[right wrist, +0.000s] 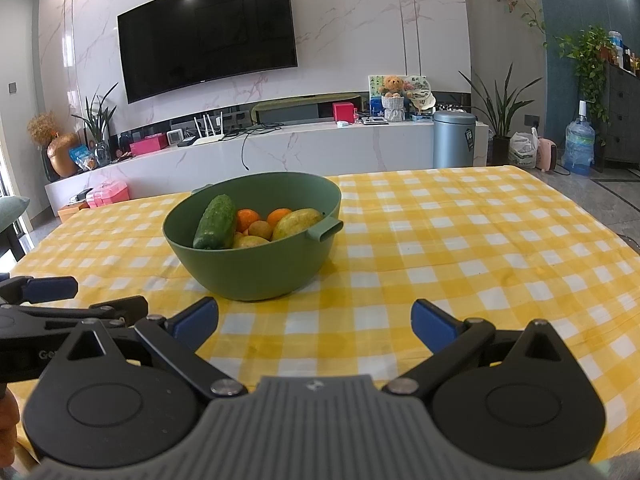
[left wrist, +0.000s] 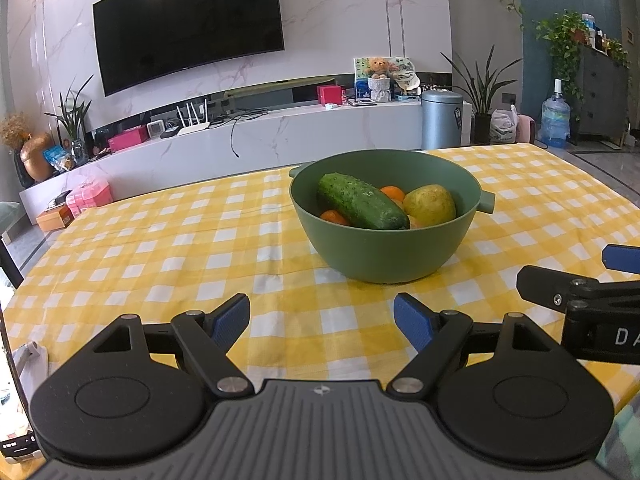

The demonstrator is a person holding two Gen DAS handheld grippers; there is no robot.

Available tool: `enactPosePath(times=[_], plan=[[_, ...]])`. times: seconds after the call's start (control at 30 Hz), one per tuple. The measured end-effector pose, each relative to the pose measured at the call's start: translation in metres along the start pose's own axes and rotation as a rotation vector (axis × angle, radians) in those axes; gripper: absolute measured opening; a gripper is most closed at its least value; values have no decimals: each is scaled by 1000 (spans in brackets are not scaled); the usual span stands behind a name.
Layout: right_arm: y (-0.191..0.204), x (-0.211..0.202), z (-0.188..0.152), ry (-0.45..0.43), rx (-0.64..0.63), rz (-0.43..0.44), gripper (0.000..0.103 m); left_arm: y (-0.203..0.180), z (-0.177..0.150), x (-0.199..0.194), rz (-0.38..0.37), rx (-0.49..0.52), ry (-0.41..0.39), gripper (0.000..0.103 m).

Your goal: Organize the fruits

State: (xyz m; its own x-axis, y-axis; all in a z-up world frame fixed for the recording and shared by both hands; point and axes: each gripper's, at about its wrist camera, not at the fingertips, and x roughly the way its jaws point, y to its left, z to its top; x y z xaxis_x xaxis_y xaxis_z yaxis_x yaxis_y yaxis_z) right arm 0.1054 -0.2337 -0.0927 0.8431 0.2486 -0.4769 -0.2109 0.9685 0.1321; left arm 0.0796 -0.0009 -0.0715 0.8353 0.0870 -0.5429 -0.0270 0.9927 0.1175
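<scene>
A green bowl (left wrist: 384, 252) stands on the yellow checked tablecloth (left wrist: 160, 248). In it lie a cucumber (left wrist: 360, 206), oranges (left wrist: 392, 193) and a yellow-green mango (left wrist: 430, 205). The right wrist view shows the same bowl (right wrist: 256, 268) with the cucumber (right wrist: 216, 222), oranges (right wrist: 279, 215), the mango (right wrist: 302, 220) and small yellow fruits (right wrist: 260, 229). My left gripper (left wrist: 322, 320) is open and empty, short of the bowl. My right gripper (right wrist: 315, 322) is open and empty, near the bowl's right. Each gripper shows at the edge of the other's view.
The tablecloth (right wrist: 480, 248) covers the whole table; its far edge lies behind the bowl. Beyond it are a white TV bench (left wrist: 260, 136), a wall TV (left wrist: 188, 24), a grey bin (left wrist: 442, 120) and plants.
</scene>
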Motion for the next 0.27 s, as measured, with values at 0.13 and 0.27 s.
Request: enactPosePath(times=[0.13,0.27], plan=[[-1,0,-2,1,0,-1,99,0,0,0,-1,0,1,96],[-3,-1,-4,3,-1,-1,99,0,1,0,7,-3,-2,96]])
